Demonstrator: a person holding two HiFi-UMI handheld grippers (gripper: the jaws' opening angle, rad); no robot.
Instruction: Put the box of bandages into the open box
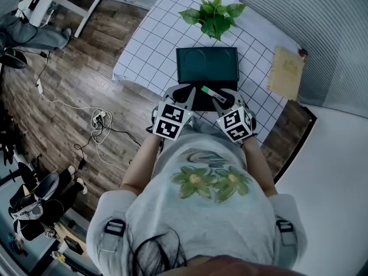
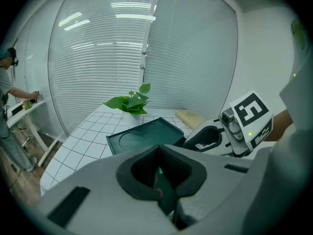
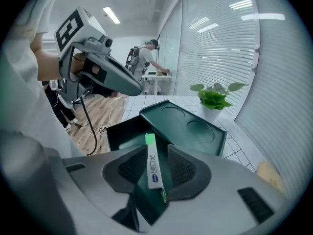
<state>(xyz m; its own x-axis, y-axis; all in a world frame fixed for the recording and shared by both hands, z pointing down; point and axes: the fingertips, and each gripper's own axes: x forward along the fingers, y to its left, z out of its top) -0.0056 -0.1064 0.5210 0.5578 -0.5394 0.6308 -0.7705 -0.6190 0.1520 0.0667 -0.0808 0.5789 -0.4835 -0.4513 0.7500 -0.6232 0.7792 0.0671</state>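
Only your right gripper (image 3: 157, 156) view shows the box of bandages (image 3: 153, 164) plainly. It is a slim white carton with a green far end, standing on its long edge between the ribbed dark pads. The jaws are spread, with a sliver of gap on the carton's right side, so nothing presses it. Its far end reaches over the hollow of the open box (image 3: 120, 131), and its near end is hidden behind the jaws. Your left gripper (image 2: 157, 153) view adds what the others miss: those jaws are closed, tips meeting, with a thin dark green panel caught between the pads, apparently the near wall of that same container. Only the head view shows both tools side by side at the container's near edge, with the carton between them. Past the tools lies the flipped-back lid (image 1: 207, 65), and beyond that a leafy plant (image 1: 214, 15). Left of your left tool the tablecloth (image 1: 146, 50) ends close by and drops to a wood floor (image 1: 63, 96) strewn with cables (image 1: 100, 122). Right of your right tool there is free cloth up to a beige pad (image 1: 286, 72) near the far edge. The lid is smooth, dark and rigid, with two shallow round recesses. The cloth is white with a thin dark grid.
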